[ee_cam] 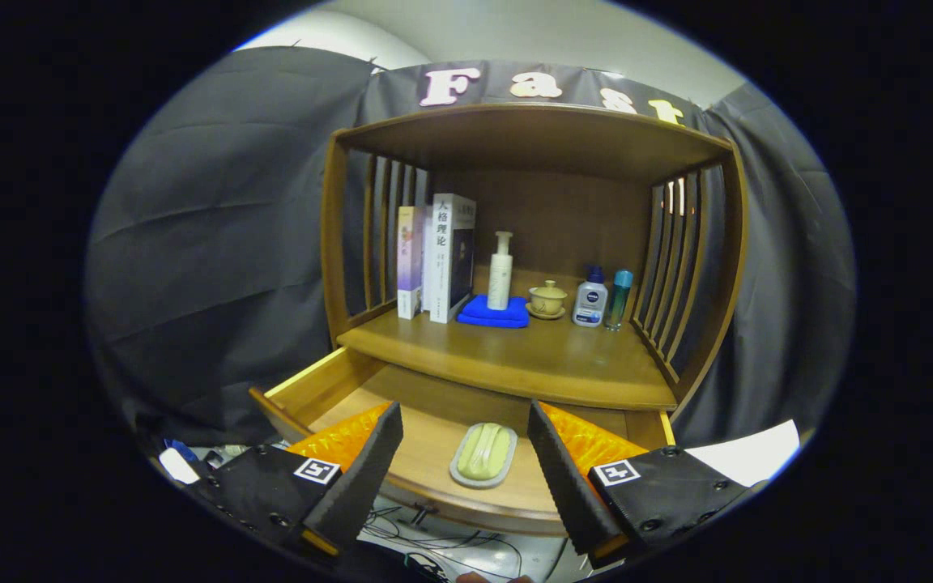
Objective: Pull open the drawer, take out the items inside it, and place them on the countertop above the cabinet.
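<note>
Behind hangs dark cloth; below the countertop [515, 356] I see the drawer [434, 429] already open, my gripper [464, 444] spread wide above the soap dish [483, 455] that I judge awaits lifting.

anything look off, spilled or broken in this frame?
Nothing stands out. The wooden drawer is pulled open, the green soap in its grey dish lies flat inside, between the open gripper fingers; shelf items stand upright.

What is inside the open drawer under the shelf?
Inside the drawer lies a pale green soap in a grey dish, on the wooden bottom, between the fingers of the open gripper. The drawer's rear, under the countertop, and the corners behind the fingers are hidden.
</note>
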A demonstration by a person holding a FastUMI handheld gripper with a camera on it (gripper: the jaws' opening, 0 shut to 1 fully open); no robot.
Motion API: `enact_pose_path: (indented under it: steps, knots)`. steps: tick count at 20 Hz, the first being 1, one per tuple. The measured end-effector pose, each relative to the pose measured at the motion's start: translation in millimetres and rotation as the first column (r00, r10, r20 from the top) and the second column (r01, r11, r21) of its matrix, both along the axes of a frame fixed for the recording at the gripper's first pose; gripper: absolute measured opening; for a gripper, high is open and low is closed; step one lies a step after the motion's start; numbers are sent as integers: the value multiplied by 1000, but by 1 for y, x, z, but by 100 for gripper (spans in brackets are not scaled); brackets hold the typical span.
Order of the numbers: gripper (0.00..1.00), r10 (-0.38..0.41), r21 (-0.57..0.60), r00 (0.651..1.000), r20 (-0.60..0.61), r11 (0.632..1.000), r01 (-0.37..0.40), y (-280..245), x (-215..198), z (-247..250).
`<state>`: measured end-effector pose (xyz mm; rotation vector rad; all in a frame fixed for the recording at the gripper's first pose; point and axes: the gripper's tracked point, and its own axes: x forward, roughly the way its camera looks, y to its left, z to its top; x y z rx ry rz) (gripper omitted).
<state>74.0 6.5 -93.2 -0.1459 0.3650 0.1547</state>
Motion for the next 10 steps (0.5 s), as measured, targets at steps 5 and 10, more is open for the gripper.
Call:
enact_pose_path:
  steps: [5,10]
  knots:
    - [98,-8,31,995,-97,999,11,-21,43,0]
    - [98,14,164,931,-364,985,49,-20,75,-40]
